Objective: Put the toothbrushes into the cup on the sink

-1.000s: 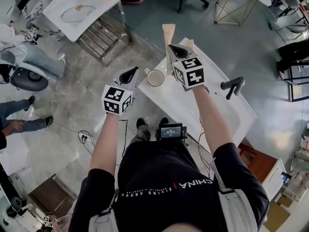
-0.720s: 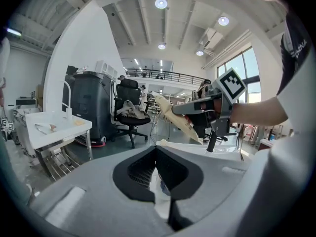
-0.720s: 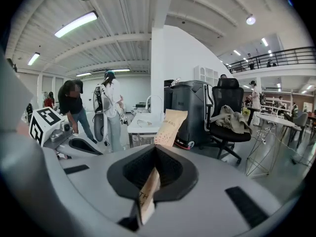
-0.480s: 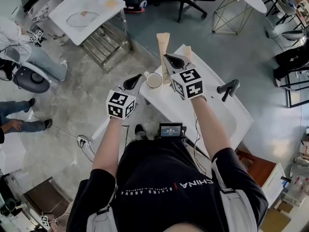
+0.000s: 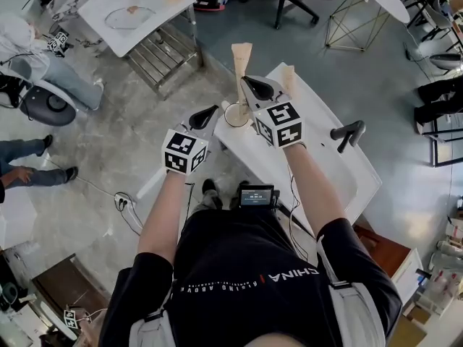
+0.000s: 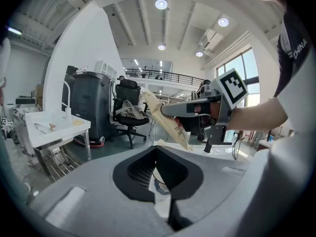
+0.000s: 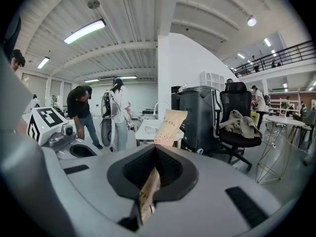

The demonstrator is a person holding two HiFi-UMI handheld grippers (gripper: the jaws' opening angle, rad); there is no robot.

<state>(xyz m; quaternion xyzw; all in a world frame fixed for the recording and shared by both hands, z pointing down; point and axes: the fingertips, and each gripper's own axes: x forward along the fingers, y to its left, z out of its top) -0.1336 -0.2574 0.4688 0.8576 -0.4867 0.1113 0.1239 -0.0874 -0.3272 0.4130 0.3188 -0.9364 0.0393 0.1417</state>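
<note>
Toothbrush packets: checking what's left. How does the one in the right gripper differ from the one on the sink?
The held packet sticks up, clamped in the right gripper; the second packet lies loose on the sink. The held packet is by the cup; the second is farther off. Both are tan paper.

light: bright, even, from ceiling lamps (image 6: 161,4) | shadows: soft | edges: fisheye-bent, dark-vignetted | focus: sharp

Surface: white sink (image 5: 340,176) on grey floor (image 5: 145,143) | on it: 1 cup (image 5: 235,115) at left edge | 1 paper-wrapped toothbrush (image 5: 289,76) lying at far corner | 1 black faucet (image 5: 347,132) on right rim
</note>
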